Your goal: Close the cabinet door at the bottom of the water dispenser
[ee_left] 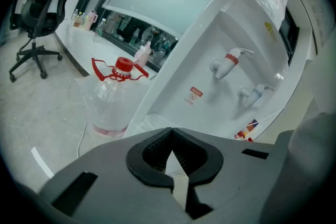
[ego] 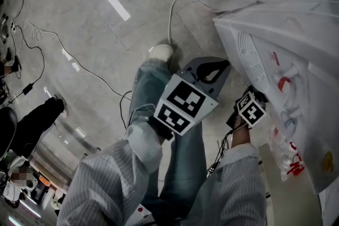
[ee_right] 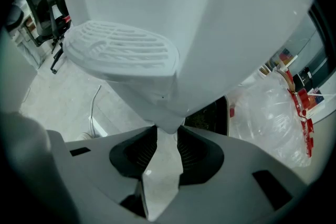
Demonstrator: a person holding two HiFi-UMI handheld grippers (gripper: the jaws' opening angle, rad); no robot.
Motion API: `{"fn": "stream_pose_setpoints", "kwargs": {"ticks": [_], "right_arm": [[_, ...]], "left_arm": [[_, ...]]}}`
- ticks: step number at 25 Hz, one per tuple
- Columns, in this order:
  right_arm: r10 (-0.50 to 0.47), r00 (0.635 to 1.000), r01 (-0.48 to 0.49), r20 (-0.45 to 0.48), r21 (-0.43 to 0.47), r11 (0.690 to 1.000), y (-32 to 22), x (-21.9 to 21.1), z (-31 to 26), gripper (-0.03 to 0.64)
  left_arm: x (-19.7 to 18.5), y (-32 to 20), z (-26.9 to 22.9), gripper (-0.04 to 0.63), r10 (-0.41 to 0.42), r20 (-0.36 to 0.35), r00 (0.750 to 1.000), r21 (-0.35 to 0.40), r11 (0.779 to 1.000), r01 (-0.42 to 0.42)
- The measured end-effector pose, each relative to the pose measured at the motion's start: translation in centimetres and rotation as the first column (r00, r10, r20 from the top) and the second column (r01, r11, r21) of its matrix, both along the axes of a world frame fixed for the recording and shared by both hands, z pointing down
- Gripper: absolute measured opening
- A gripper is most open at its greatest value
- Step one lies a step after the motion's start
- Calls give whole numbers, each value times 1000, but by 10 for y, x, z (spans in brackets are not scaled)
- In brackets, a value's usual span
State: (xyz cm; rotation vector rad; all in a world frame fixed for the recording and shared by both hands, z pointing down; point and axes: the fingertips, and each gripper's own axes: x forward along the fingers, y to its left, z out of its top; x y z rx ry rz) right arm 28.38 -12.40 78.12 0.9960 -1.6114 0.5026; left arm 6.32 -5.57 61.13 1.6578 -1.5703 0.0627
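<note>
The right gripper sits nearest the lens, its jaws about half open with the tapering corner of a white panel between the pads; both pads seem to touch it, so I read this as a light pinch on the cabinet door, though only at the tips. Just past that corner a dark cabinet opening shows, so the door is not yet closed. The door hangs directly under the drip tray, low on the front of the water dispenser.

The left gripper has its jaw tips together and holds nothing; it points at the dispenser's taps from a little way off.

Risks, as I judge them:
- The hold is shallow, so the corner could slip out as the door swings.
- If the pinch is kept right to the end, the inner jaw could be trapped between door and frame and leave the door ajar.
- A hard shove could rock the tall dispenser, with the bagged water jug just beside it.

The door's long axis probably stands upright with the dispenser body; its free edge points outward towards the gripper and must swing back over the opening.
</note>
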Motion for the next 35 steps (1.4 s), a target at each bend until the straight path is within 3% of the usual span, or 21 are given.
{"fn": "stream_pose_setpoints", "kwargs": {"ticks": [6, 10, 18, 31, 35], "right_arm": [[1, 1000, 0, -20, 47, 999, -17, 7, -6, 104], [-44, 999, 45, -23, 31, 998, -25, 8, -4, 97], [-25, 999, 25, -22, 33, 999, -24, 7, -3, 98], [45, 999, -45, -9, 51, 998, -12, 9, -26, 97], [110, 994, -110, 2, 65, 992, -3, 11, -43, 97]], "left_arm": [[1, -1, -3, 11, 9, 2, 1000, 7, 1000, -9], [-4, 0, 2, 11, -6, 1, 1000, 1, 1000, 6], [-5, -6, -3, 11, 9, 7, 1000, 5, 1000, -9], [-2, -6, -34, 11, 119, 23, 993, 46, 992, -120], [1, -2, -47, 11, 182, 25, 983, 57, 981, -183]]}}
